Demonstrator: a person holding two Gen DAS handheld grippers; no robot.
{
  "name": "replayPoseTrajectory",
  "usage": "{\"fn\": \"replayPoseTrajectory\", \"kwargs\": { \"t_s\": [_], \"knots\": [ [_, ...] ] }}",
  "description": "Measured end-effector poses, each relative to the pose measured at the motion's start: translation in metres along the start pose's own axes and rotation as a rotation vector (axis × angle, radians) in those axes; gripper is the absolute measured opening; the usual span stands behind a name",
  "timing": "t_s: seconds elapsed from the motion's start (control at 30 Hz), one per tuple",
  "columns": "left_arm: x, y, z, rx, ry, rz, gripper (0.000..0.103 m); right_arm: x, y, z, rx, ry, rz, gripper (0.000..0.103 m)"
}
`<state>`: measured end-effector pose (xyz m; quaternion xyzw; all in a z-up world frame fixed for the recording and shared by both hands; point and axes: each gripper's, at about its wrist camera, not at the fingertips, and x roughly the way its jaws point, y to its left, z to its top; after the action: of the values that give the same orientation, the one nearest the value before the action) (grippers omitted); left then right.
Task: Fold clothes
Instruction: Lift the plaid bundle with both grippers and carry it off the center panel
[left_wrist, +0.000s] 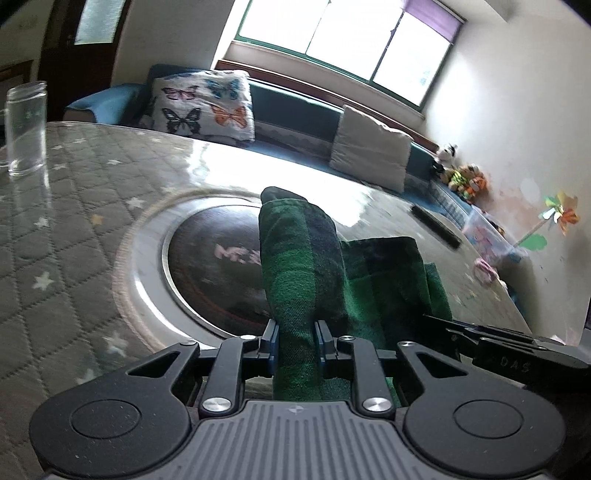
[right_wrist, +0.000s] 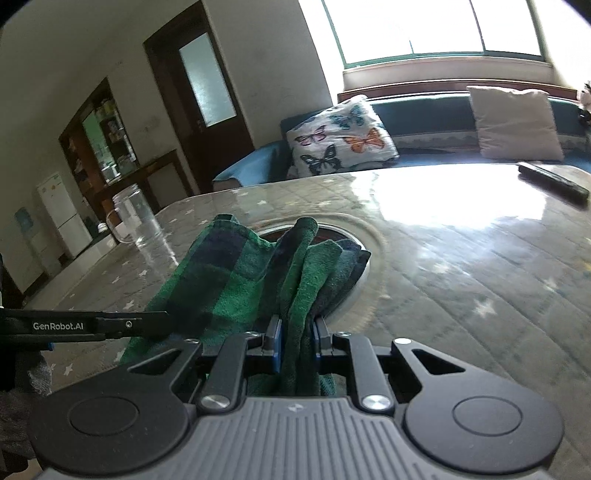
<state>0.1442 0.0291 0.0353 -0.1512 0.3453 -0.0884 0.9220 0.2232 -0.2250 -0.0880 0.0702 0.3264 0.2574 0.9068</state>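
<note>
A green and dark blue plaid cloth (left_wrist: 306, 266) is held up above the table by both grippers. My left gripper (left_wrist: 295, 341) is shut on a bunched fold of it, which stands up between the jaws. My right gripper (right_wrist: 297, 341) is shut on another bunched part of the same cloth (right_wrist: 255, 273), which spreads forward and left over the table. The right gripper's side shows at the right of the left wrist view (left_wrist: 517, 350). The left gripper's side shows at the left of the right wrist view (right_wrist: 85, 325).
The table (right_wrist: 461, 266) has a glossy quilted star-print cover and a round dark inset (left_wrist: 221, 266) in the middle. A clear glass jar (left_wrist: 26, 129) stands at its far left. A black remote (right_wrist: 554, 179) lies far right. A sofa with cushions (right_wrist: 340, 136) lies beyond.
</note>
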Motion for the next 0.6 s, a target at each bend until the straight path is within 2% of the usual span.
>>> {"fn": "replayPoseTrajectory", "kwargs": {
  "t_s": [0.23,0.6],
  "knots": [
    [-0.016,0.041,0.018,-0.064,-0.048,0.064,0.021,0.038,0.031,0.026,-0.052,0.026,0.073,0.015],
    [-0.048,0.119,0.045,-0.174,-0.121,0.191,0.021,0.108,0.103,0.062,-0.126,0.075,0.201,0.015]
  ]
}}
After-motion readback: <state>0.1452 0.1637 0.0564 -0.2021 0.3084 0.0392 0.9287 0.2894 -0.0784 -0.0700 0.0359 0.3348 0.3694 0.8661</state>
